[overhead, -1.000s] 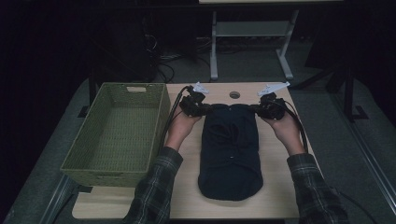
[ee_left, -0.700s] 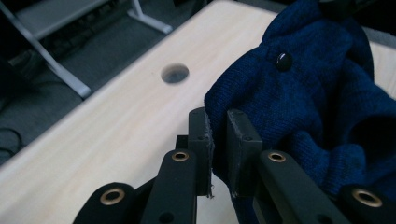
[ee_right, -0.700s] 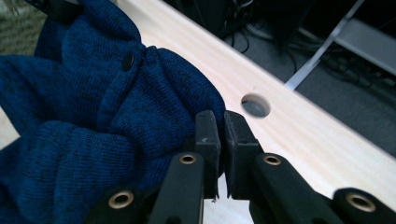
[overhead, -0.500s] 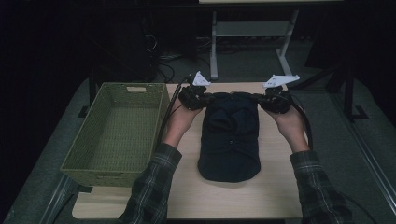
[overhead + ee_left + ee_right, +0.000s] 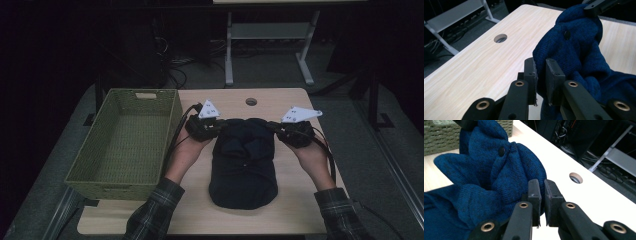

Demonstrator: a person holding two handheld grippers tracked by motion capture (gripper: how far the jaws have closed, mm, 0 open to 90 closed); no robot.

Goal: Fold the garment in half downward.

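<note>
A dark blue knitted garment [image 5: 243, 170] with a black button [image 5: 567, 34] lies lengthwise on the wooden table [image 5: 300, 210]. Its far end is bunched up and lifted. My left gripper [image 5: 218, 127] is shut on the far left corner of the knit, with the fabric's edge pinched between its pads [image 5: 540, 67]. My right gripper [image 5: 275, 127] is shut on the far right corner, its pads closed on a fold of the cloth [image 5: 543, 186]. The button [image 5: 501, 151] sits on the raised fold between the two grippers. The near end of the garment rests flat on the table.
An empty green woven basket [image 5: 120, 145] stands along the table's left side, close to my left hand. A round cable hole [image 5: 251, 101] sits in the tabletop just beyond the garment. A desk frame and cables stand on the floor behind the table.
Both grippers, still pinching the garment's far corners, first pushed slightly away and have now come back toward the person. The far end has risen and bunched over the rest.
</note>
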